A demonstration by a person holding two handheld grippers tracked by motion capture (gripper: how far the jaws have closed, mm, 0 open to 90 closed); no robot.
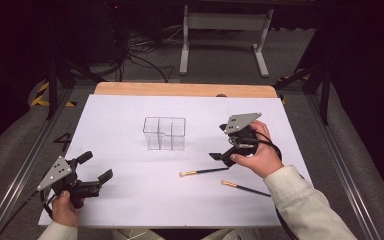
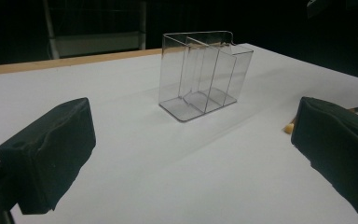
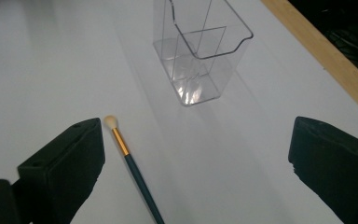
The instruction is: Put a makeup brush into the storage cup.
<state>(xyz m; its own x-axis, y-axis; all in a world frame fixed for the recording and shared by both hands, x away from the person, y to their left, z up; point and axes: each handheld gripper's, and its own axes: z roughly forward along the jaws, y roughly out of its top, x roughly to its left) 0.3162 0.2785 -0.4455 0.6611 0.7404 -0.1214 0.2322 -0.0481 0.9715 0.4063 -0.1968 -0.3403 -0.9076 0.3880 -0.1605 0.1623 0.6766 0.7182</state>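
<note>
1. The left tongs (image 1: 96,167) are spread wide and grip nothing; a hand holds them low over the near left part of the white surface (image 1: 130,200).
2. The right tongs (image 1: 219,142) are also spread wide and empty, held above the right half of the surface by the right hand (image 1: 257,152).
3. A dark-handled brush (image 1: 204,171) with a gold ferrule and pale tip lies flat on the surface just below the right tongs, its tip pointing away from the hand. In the right gripper view the brush (image 3: 129,161) lies close beside the left-hand jaw, not touched by it.
4. A second brush (image 1: 245,188) lies nearer the person, just beside the right sleeve (image 1: 300,200) and apart from the first.
5. A clear plastic organiser (image 1: 164,133) with upright dividers stands ahead of both tongs, between them and the far wooden edge (image 1: 185,89). Its compartments look bare in the left gripper view (image 2: 200,77) and the right gripper view (image 3: 198,51).
</note>
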